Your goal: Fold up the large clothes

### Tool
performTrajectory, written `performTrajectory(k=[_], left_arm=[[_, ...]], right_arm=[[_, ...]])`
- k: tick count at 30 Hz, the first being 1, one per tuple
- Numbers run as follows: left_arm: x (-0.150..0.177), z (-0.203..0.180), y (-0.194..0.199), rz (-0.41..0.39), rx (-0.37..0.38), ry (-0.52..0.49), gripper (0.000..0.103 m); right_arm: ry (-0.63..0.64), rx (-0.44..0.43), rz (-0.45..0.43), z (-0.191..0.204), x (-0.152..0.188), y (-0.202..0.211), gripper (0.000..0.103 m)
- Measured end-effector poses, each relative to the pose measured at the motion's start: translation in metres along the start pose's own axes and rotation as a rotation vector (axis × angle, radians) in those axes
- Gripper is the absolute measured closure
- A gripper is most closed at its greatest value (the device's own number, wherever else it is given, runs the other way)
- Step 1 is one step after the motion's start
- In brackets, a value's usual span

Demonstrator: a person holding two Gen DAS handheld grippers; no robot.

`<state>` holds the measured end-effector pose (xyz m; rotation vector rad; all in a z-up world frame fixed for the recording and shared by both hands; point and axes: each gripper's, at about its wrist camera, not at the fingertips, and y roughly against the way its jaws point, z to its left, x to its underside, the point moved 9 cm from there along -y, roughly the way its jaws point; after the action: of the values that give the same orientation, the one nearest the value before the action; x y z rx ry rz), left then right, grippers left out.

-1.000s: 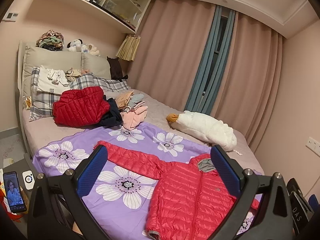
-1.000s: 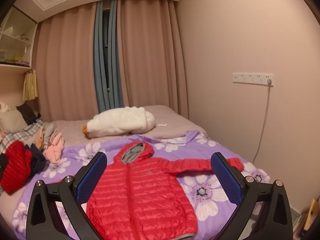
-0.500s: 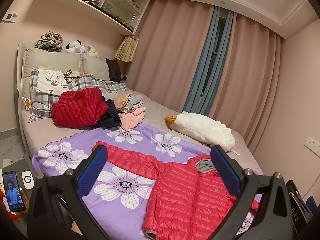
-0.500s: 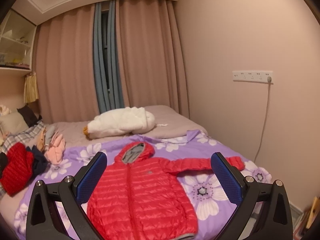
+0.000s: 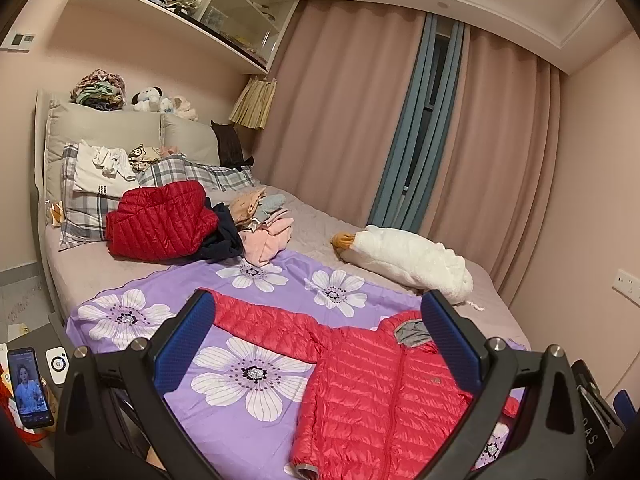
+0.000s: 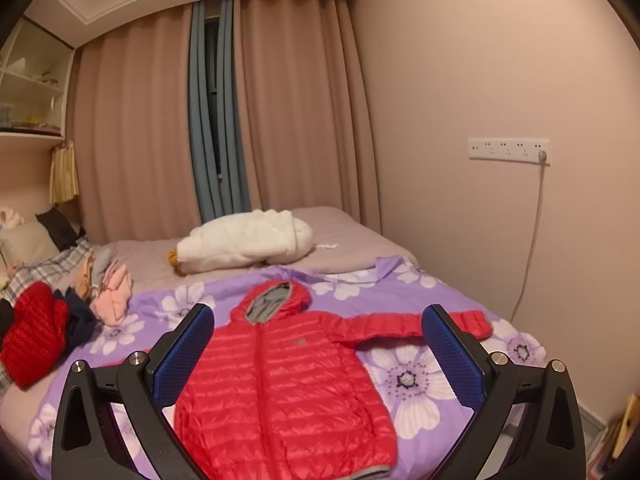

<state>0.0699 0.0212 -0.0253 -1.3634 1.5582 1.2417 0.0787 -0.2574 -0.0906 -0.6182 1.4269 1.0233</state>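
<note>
A red hooded puffer jacket [image 6: 288,384] lies flat and zipped on a purple flowered sheet [image 6: 416,384], both sleeves stretched sideways, grey-lined hood toward the curtains. In the left wrist view the same jacket [image 5: 372,392] shows its left sleeve running out toward the sheet's [image 5: 240,376] near side. My left gripper [image 5: 318,340] hovers open above the sleeve and shoulder. My right gripper [image 6: 318,344] hangs open above the jacket's chest and right sleeve. Neither holds anything.
A darker red folded jacket [image 5: 160,220], dark and pink clothes [image 5: 264,236] and plaid pillows [image 5: 88,200] fill the head of the bed. A white plush goose [image 5: 408,260] lies near the curtains. A phone [image 5: 30,388] stands at lower left. Wall sockets [image 6: 508,149] with a cable are at right.
Both grippers have drifted slightly back and up, so the jacket sits a little lower and smaller between the fingers. The jacket itself has not moved.
</note>
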Motion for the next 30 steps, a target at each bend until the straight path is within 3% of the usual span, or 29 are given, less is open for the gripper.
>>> performTrajectory(k=[16, 22, 28, 30], left_arm=[[0.015, -0.008, -0.036, 0.063, -0.016, -0.013, 0.0], [0.031, -0.001, -0.102, 0.123, -0.038, -0.014, 0.0], [0.054, 0.04, -0.196, 0.256, -0.014, 0.143, 0.0], [0.065, 0.056, -0.222, 0.283, -0.026, 0.179, 0.0]], right_arm=[[-0.022, -0.006, 0.034, -0.003, 0.006, -0.026, 0.0], [0.013, 0.019, 0.077, -0.012, 0.017, -0.073, 0.0], [0.001, 0.073, 0.135, -0.063, 0.022, -0.15, 0.0], [0.023, 0.133, 0.178, -0.089, 0.027, -0.182, 0.0]])
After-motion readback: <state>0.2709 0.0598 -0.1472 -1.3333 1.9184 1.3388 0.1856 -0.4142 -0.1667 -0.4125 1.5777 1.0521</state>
